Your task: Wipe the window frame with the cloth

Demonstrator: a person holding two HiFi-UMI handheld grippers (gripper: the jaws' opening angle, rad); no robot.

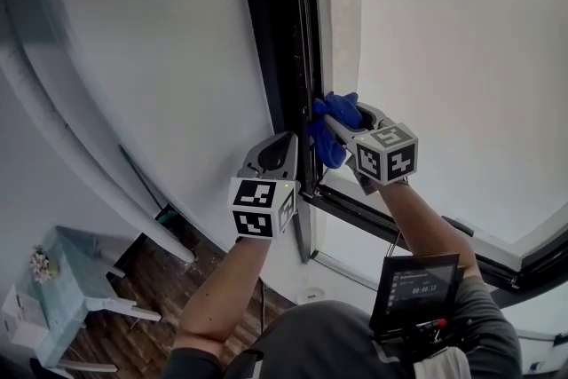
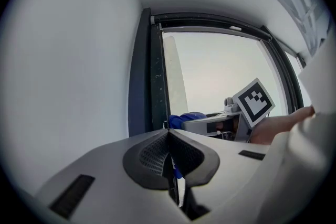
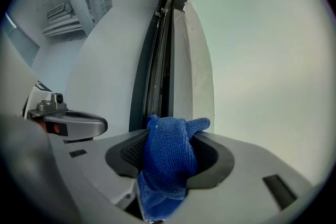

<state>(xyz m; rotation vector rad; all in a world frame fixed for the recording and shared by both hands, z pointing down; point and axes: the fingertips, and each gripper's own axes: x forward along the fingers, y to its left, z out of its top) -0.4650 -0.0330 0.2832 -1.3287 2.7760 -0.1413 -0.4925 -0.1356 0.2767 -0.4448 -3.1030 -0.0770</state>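
A blue cloth (image 1: 330,130) is bunched in my right gripper (image 1: 330,118), whose jaws are shut on it; the cloth (image 3: 169,157) fills the gap between the pads. It sits against the dark vertical window frame (image 1: 293,40), which shows as a black track (image 3: 157,60) just ahead. My left gripper (image 1: 282,148) is shut with nothing in it, held beside the frame just below and left of the cloth. From the left gripper view the frame (image 2: 149,76) rises ahead, with the blue cloth (image 2: 185,119) and the right gripper (image 2: 220,122) to the right.
A white wall (image 1: 151,49) lies left of the frame, bright glass (image 1: 444,75) to the right. The dark lower sill (image 1: 382,217) runs right. A small device with a screen (image 1: 414,288) hangs at the person's chest. Light furniture (image 1: 80,280) stands on a wooden floor below.
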